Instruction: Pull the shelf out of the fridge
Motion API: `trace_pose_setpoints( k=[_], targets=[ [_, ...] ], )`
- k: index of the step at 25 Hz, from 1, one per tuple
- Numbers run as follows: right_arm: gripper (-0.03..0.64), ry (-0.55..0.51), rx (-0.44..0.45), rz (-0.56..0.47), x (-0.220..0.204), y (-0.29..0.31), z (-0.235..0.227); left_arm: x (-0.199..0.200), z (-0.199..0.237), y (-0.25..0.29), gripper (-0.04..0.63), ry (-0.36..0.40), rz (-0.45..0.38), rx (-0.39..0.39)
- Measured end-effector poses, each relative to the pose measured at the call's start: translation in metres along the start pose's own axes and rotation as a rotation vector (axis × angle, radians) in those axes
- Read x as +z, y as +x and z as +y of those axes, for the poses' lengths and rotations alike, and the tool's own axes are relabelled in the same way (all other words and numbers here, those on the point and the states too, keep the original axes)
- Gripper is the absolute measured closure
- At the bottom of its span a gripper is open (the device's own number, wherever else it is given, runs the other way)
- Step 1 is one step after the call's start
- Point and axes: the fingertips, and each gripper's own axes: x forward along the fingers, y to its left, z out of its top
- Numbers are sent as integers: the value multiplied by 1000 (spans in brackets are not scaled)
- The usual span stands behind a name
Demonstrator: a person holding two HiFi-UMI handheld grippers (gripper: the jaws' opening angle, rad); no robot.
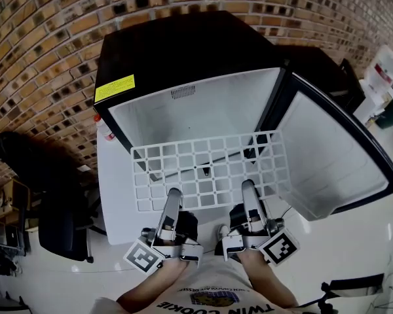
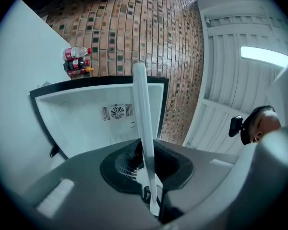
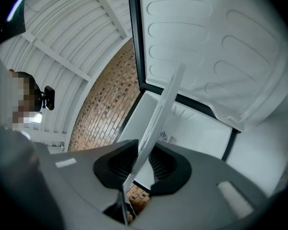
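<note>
On the left, my left hand-held gripper (image 1: 173, 191) is clamped nearly closed on the front edge of the white wire shelf (image 1: 209, 169), which hangs level in front of the open fridge (image 1: 183, 57) with its long side running left to right across me. On the right, my right hand-held gripper (image 1: 247, 185) has the same edge between its jaws, though these stand slightly apart, seemingly not pinching. The shelf lies straight ahead of both, so I judge the left one leads the pull back
</note>
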Motion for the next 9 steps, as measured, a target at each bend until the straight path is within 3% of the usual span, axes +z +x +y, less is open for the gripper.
trace_pose_setpoints(
  k=[9],
  targets=[
    [537,-7,-3,-23,2,2,-2,2,-1,10,578,12,25,-22]
  ],
)
